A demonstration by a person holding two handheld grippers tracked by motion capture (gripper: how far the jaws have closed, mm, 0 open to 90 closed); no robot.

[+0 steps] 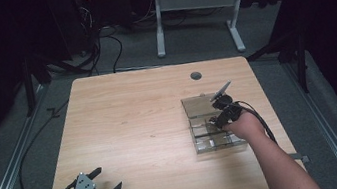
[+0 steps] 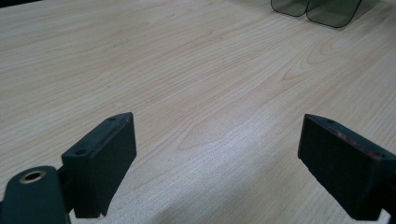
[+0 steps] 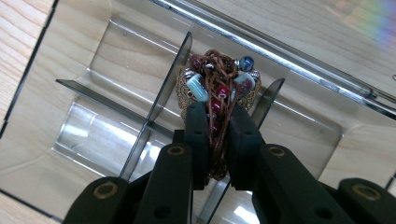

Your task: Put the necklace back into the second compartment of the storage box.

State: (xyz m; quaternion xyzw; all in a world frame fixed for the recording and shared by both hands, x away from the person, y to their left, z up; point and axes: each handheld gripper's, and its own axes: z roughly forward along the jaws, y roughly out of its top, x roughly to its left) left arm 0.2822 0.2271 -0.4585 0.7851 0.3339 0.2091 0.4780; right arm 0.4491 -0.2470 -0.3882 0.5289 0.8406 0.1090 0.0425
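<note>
No readable writing or brand anywhere that I can spot, so on to the thing itself: a beaded bracelet [image 3: 218, 88] on brown leather cord, with dark red beads, a couple of pale turquoise ones, a blue bead and some silvery bits, plus what looks like brassy filigree behind them. The right hand-held gripper [image 3: 217, 122] has its jaws pinched together on it, cord running down between the pads. It's held just above a clear acrylic organizer tray [image 3: 84, 116] with smoky grey dividers [image 3: 163, 88], right over one divider; can't tell which compartment it belongs to. In the high view the tray [image 1: 193, 106] sits on the right side of the light wood worktop [image 1: 130, 120]. The left hand-held gripper [image 1: 103, 181] rests near the worktop's front left corner, jaws wide apart, nothing between them.
</note>
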